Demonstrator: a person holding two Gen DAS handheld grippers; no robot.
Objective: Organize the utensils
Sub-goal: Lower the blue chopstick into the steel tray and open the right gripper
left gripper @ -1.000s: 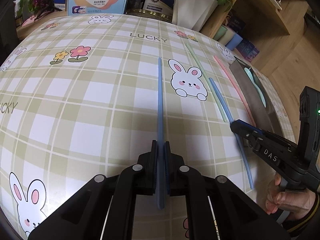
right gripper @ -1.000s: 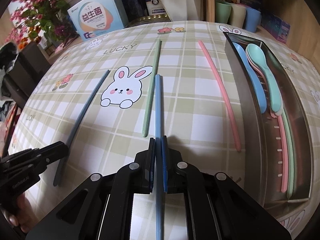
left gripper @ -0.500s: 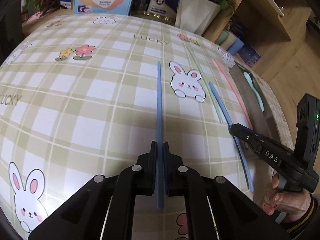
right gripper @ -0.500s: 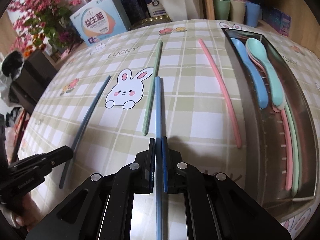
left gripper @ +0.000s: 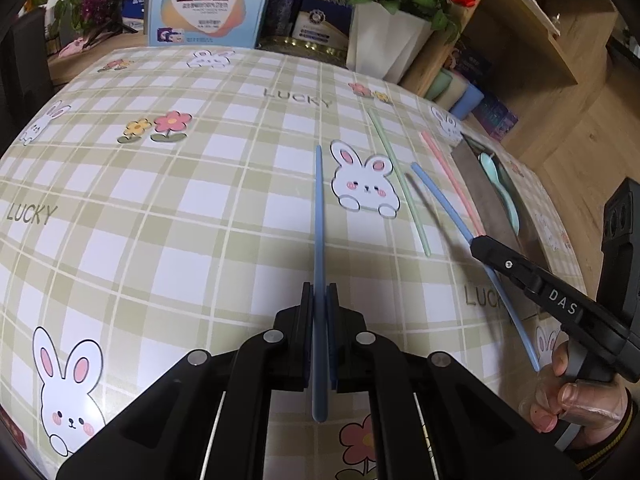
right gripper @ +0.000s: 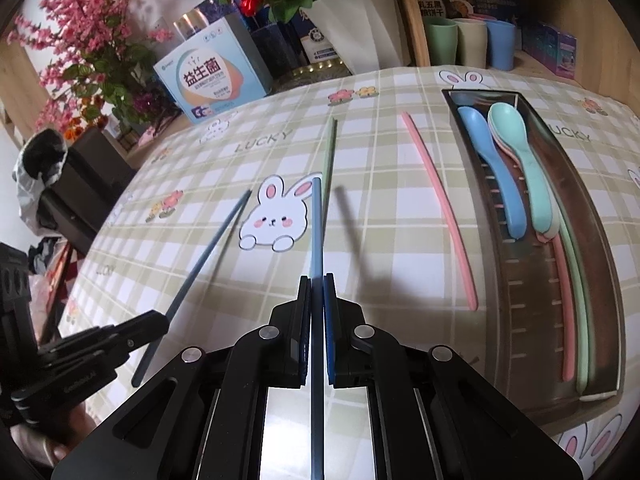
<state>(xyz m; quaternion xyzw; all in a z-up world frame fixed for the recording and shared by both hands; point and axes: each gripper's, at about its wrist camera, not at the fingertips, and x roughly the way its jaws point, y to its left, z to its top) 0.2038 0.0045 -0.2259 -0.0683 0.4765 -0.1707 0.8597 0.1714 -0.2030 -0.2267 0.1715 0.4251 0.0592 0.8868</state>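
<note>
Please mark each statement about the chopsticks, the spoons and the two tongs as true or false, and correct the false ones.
1. The left tongs are shut on a blue chopstick. True.
2. The right tongs are open and hold nothing. False: they are shut on a light blue chopstick.
3. The pink chopstick on the cloth lies inside the metal tray. False: it lies on the tablecloth, beside the tray.
4. A blue spoon and a teal spoon lie in the tray. True.
5. A green chopstick lies on the tablecloth. True.
</note>
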